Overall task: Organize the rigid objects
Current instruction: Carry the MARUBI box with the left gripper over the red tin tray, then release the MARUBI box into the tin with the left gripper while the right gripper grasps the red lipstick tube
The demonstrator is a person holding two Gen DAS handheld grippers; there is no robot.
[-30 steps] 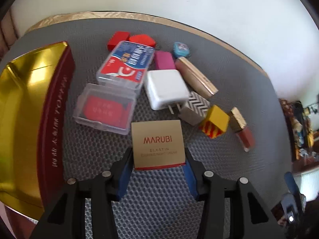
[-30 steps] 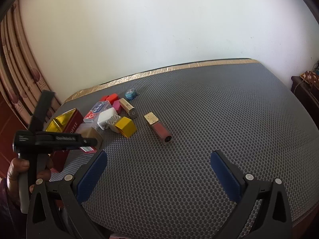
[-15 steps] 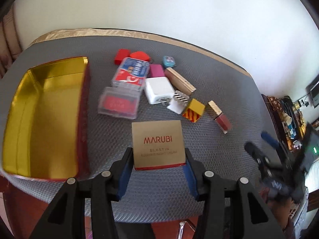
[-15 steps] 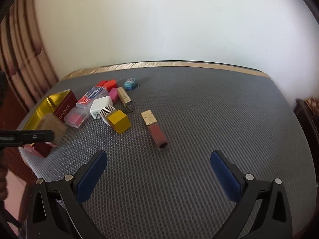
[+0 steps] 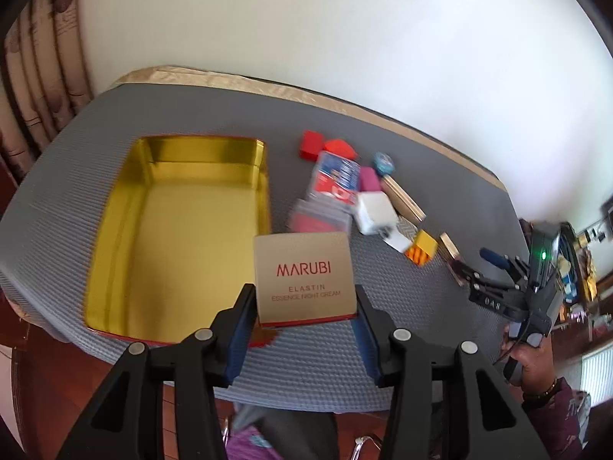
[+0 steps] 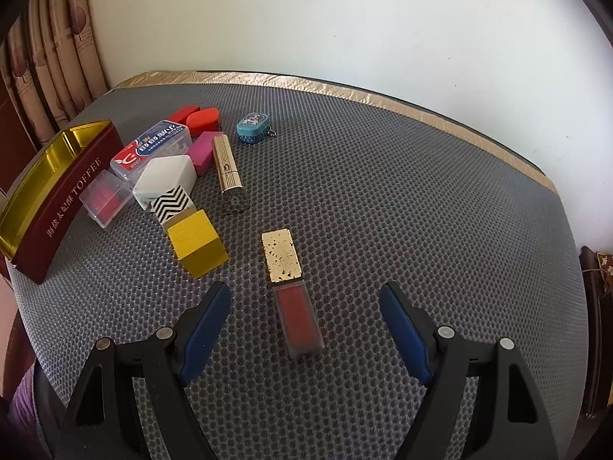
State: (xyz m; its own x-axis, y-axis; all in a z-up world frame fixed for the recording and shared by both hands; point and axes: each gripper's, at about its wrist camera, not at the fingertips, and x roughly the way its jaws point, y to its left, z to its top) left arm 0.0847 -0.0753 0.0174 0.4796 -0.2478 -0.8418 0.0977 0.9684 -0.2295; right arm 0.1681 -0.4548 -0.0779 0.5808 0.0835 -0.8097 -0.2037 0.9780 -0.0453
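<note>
Carrying the beige MARUBI carton (image 5: 304,278) toward the open gold-lined toffee tin (image 5: 115,230), I hold it clamped between the blue pads of my left hand-held gripper (image 5: 304,316), lifted clear of the grey desk (image 5: 440,329) and just beside the tin's right wall. To finish this step well, I judge that the carton should be brought fully over the tin's bare floor, kept level, lowered until it rests, and only then released; letting go over the rim risks tipping it back out. My right hand-held gripper (image 6: 304,324) points down at the red lip-gloss tube with the gold cap (image 6: 293,291); its jaws are closing, the tube lies between them on the desk, and neither pad touches it yet. A grip across the tube's flat sides, near its middle, looks safest. The other pieces, among them the yellow block (image 6: 197,247), white charger (image 6: 164,182) and gold lipstick (image 6: 229,172), lie clustered beside the tin.
</note>
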